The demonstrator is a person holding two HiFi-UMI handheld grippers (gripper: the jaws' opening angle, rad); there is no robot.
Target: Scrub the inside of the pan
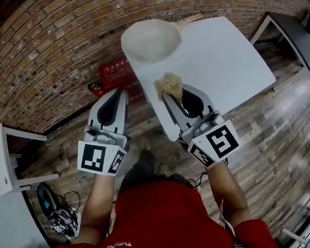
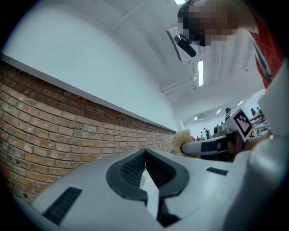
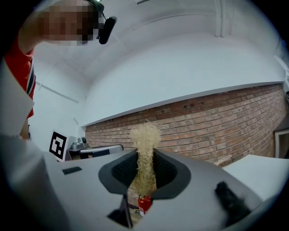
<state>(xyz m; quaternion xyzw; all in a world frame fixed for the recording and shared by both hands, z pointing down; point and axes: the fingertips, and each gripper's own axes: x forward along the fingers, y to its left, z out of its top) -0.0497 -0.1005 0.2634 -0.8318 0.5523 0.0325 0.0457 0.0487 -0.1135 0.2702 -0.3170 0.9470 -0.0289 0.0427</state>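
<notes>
One pan (image 1: 150, 39); right tool (image 1: 173, 95) grips one scrubber (image 1: 168, 84), perhaps straw.

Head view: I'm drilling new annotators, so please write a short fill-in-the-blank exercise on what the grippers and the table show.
1. Of the left gripper and right gripper, only the ____ one holds the fibrous scrubber.
2. The left gripper's jaws are ____, with nothing between them.
3. The pan lies on the white ____.
Missing words: right; shut; table.
</notes>
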